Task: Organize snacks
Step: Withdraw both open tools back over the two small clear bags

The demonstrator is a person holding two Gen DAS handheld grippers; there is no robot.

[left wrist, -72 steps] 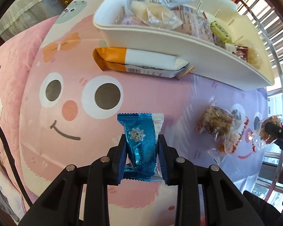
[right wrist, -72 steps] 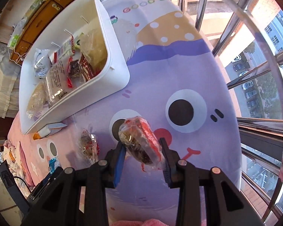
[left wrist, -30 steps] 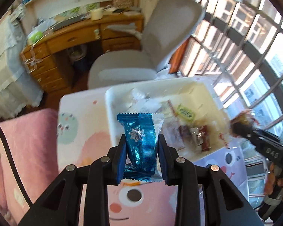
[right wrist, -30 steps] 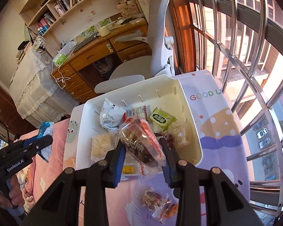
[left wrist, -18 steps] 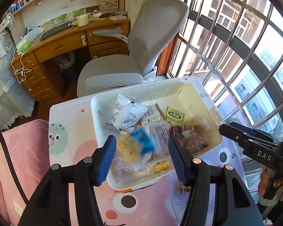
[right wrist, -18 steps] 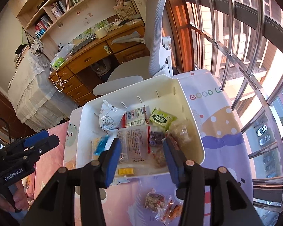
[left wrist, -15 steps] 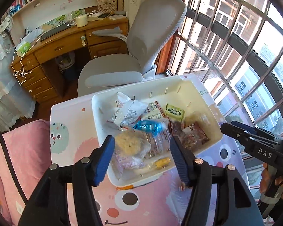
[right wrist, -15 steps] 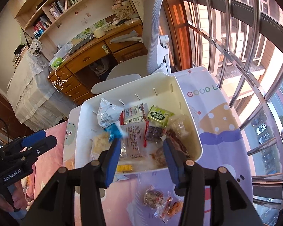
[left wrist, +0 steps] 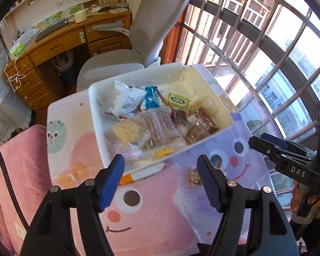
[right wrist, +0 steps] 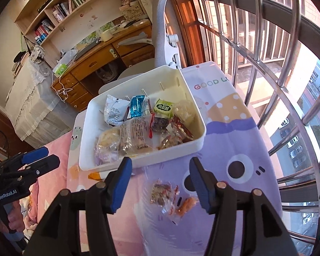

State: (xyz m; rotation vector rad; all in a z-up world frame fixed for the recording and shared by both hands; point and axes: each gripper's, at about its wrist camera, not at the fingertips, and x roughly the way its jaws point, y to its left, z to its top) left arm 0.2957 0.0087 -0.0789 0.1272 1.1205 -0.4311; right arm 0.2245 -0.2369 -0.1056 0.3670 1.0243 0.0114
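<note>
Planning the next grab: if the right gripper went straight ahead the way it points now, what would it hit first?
Probably the near wall of the white bin, which sits centred between the open right gripper fingers. The loose snacks lie lower; depth is uncertain.

Left gripper [left wrist: 161, 173]: black frame, two fingers [left wrist: 111, 180] with ribbed blue pads, silver screws at the joints, black cable running down its left side, white "GenRobot.AI" lettering on the body. Right gripper [right wrist: 159, 180]: same black build, blue pads, silver screws, white "DAS" marking. Bare-skinned hand [left wrist: 309, 200] on its handle.
</note>
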